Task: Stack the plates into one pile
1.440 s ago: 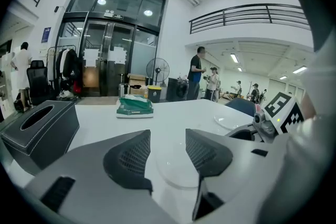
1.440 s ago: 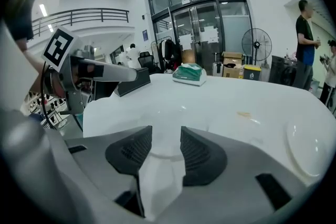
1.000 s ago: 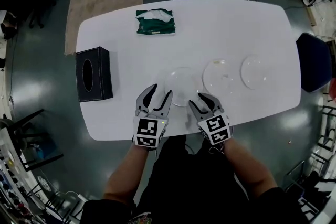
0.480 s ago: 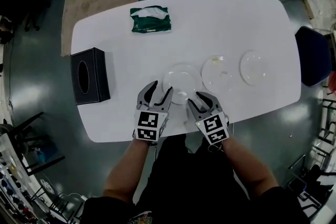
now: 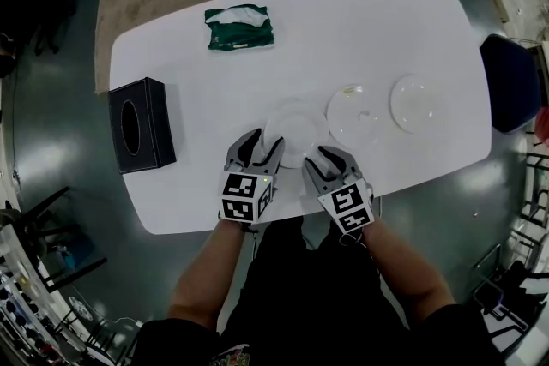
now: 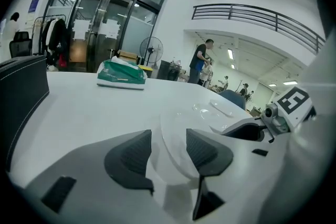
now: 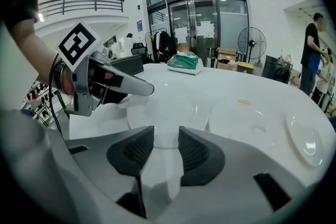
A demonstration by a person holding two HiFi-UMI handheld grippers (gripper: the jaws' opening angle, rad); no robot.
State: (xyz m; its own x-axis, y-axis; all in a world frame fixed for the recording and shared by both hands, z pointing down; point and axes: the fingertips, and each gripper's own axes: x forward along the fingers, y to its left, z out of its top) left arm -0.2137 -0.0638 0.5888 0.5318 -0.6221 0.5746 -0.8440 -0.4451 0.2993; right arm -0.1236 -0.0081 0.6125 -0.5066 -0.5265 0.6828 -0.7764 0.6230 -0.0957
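Three clear plates lie in a row on the white table [image 5: 197,184]: a near one [image 5: 292,129], a middle one [image 5: 354,114] and a right one [image 5: 418,103]. My left gripper [image 5: 257,147] stands open at the near plate's front left rim; in the left gripper view that rim [image 6: 176,123] passes between its jaws [image 6: 168,139]. My right gripper [image 5: 322,160] is open at the front right rim. Its jaws [image 7: 165,139] have just been closing a little, and the plate's edge [image 7: 168,107] lies between them without the pads pressing on it.
A black tissue box [image 5: 141,124] stands at the table's left end and a green packet [image 5: 239,27] lies at the far side. A blue chair [image 5: 510,81] sits past the right end. The right gripper view also shows the middle plate [image 7: 247,120] and the right plate [image 7: 304,139].
Both grippers have crept forward onto the near plate's front rim, the left one sinking lower. The plates have not moved.
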